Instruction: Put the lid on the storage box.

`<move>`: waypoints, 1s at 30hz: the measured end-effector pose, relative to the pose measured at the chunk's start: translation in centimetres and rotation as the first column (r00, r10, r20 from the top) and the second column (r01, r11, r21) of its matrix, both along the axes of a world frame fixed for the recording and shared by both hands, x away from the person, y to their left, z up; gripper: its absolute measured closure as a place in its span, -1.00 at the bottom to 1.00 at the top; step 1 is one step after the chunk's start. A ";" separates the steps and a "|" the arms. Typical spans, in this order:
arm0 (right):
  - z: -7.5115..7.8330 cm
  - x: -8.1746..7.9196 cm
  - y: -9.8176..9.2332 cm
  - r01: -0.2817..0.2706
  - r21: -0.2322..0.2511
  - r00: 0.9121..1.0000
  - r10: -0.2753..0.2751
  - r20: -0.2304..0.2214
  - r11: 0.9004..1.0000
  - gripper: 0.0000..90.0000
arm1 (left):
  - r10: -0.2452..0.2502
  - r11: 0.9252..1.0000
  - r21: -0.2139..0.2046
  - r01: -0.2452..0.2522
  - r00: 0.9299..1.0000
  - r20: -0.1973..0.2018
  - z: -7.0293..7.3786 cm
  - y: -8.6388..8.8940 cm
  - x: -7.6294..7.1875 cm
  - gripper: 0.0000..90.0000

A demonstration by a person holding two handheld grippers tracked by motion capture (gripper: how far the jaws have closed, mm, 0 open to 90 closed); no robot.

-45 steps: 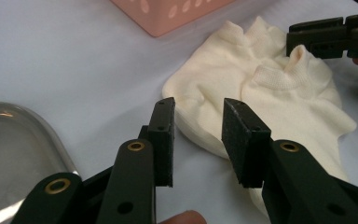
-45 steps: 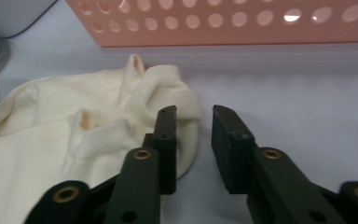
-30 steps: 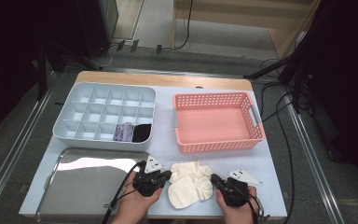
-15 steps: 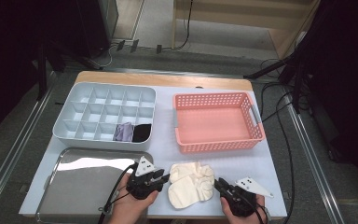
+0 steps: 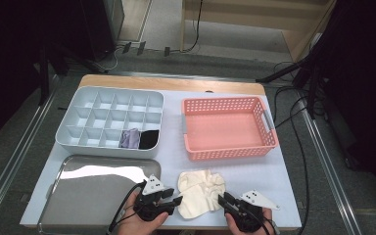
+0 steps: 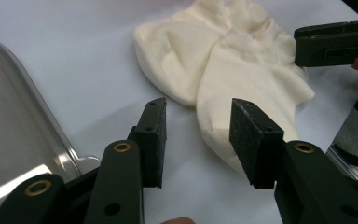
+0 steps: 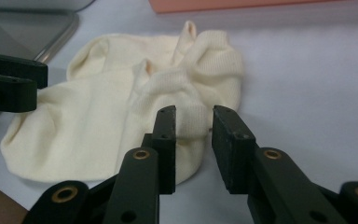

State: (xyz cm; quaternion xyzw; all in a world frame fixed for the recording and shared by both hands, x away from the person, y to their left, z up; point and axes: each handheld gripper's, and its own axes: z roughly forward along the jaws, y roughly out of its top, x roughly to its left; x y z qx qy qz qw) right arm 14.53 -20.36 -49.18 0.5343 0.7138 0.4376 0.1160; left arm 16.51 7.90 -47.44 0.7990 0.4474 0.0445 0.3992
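Observation:
A pair of cream socks (image 5: 200, 192) lies crumpled on the white table near its front edge. My left gripper (image 5: 174, 197) sits just left of the socks, pointing at them. Its jaws have just been opening and stand open, with the sock toe (image 6: 223, 60) lying ahead of the pads (image 6: 153, 135), untouched. My right gripper (image 5: 225, 201) is at the socks' right side. Its jaws have also just been opening and are open, with a ribbed cuff (image 7: 186, 116) showing in the gap and not pinched.
A shiny metal tray (image 5: 98, 196) lies at the front left, close beside my left gripper. Behind it a grey compartment box (image 5: 107, 105) holds a purple item (image 5: 129, 138) and a black one (image 5: 149, 139). A pink basket (image 5: 227, 128) stands at the back right.
Both grippers were shut on the socks' edges and have since opened and let go. Both hands drew back toward the near table edge. The socks now lie loose on the table.

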 end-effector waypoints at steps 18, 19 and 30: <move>0.0 -1.2 -0.3 -0.009 -0.004 1.000 0.009 -0.025 1.000 0.67 | -0.045 0.999 0.031 0.044 0.999 0.031 0.5 0.6 0.8 0.73; -0.1 -1.2 -0.4 -0.008 0.018 1.000 0.008 -0.015 1.000 0.55 | -0.035 0.999 0.033 0.034 0.999 0.028 0.5 0.7 0.8 0.61; -0.2 -1.3 -0.2 -0.015 0.011 1.000 0.016 -0.020 1.000 0.96 | -0.065 0.998 0.012 0.065 0.998 0.008 0.3 0.6 0.5 1.00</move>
